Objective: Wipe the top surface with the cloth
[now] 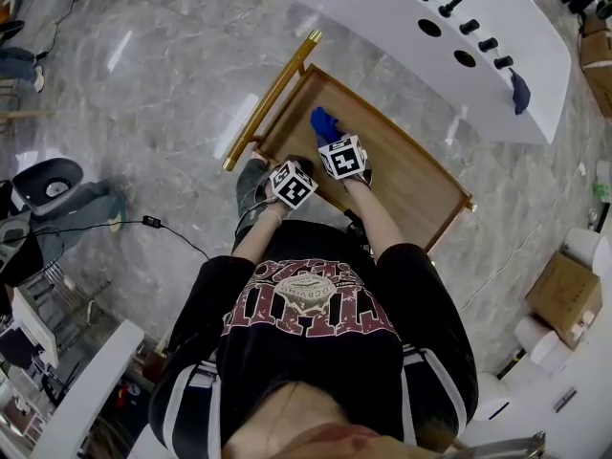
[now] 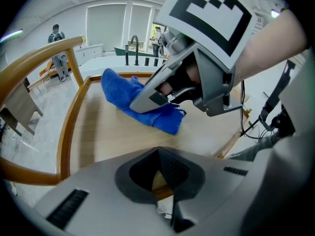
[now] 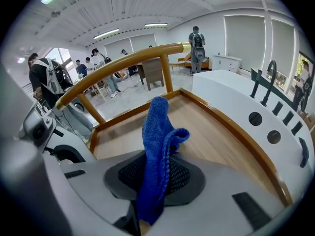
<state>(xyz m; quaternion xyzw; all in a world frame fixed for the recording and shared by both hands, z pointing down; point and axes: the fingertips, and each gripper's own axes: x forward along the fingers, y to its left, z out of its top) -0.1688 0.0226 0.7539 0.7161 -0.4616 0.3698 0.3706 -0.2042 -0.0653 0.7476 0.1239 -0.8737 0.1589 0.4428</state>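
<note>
The blue cloth [image 1: 323, 124] lies bunched on the wooden top [image 1: 402, 175] of a cart with a raised rim and a gold handle bar [image 1: 273, 98]. My right gripper [image 1: 330, 139] is shut on the cloth [image 3: 157, 141], which sticks up out of its jaws [image 3: 157, 181] over the wood [image 3: 211, 132]. In the left gripper view the cloth [image 2: 118, 85] rests on the top [image 2: 108, 132] under the right gripper [image 2: 138, 103]. My left gripper [image 1: 296, 167] hovers by the cart's near-left edge, beside the right one. Its jaws [image 2: 160, 181] stand shut with nothing in them.
A white counter [image 1: 402, 27] with black taps and round holes stands just beyond the cart. A cardboard box [image 1: 566, 296] and white rolls sit at the right. A black cable [image 1: 153, 223] lies on the grey floor at the left. People stand far off in the room.
</note>
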